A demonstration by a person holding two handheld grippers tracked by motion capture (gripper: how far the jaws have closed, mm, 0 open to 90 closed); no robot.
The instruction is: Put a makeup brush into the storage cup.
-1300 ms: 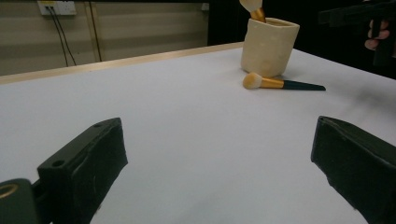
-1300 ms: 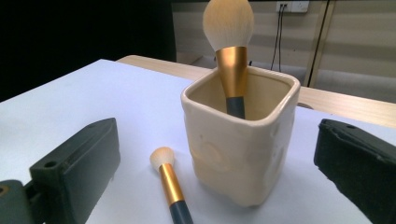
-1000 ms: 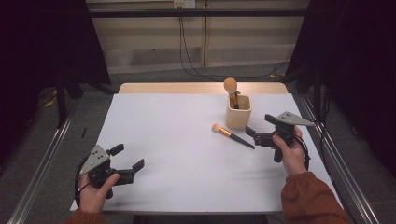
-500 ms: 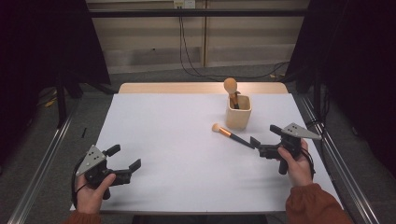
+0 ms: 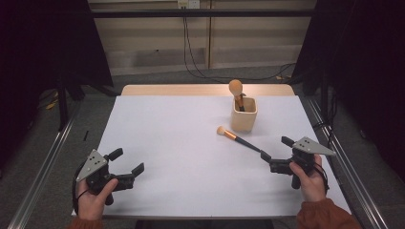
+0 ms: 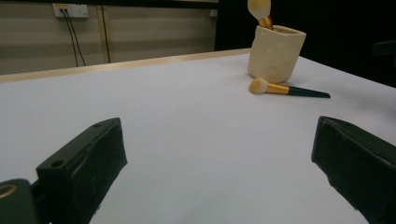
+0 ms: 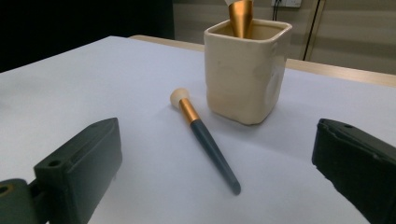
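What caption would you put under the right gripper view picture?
Open right hand-held gripper faces a dark-handled makeup brush lying beside a cream square ceramic cup.

A white-topped rectangular table (image 5: 181,143) with a pale wooden far edge stands on grey carpeted floor (image 5: 157,78). Behind it, a beige panelled wall (image 5: 153,43) carries a white power socket (image 5: 187,4) with black cables (image 5: 185,38) trailing down. Metal rails (image 5: 38,176) flank the table; dark curtains (image 5: 43,43) hang at both sides.

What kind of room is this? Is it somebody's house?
Probably not a house; it looks like a lab or workshop. A plain white table stands between metal rails, cables hang down the wall, and each hand holds a claw.
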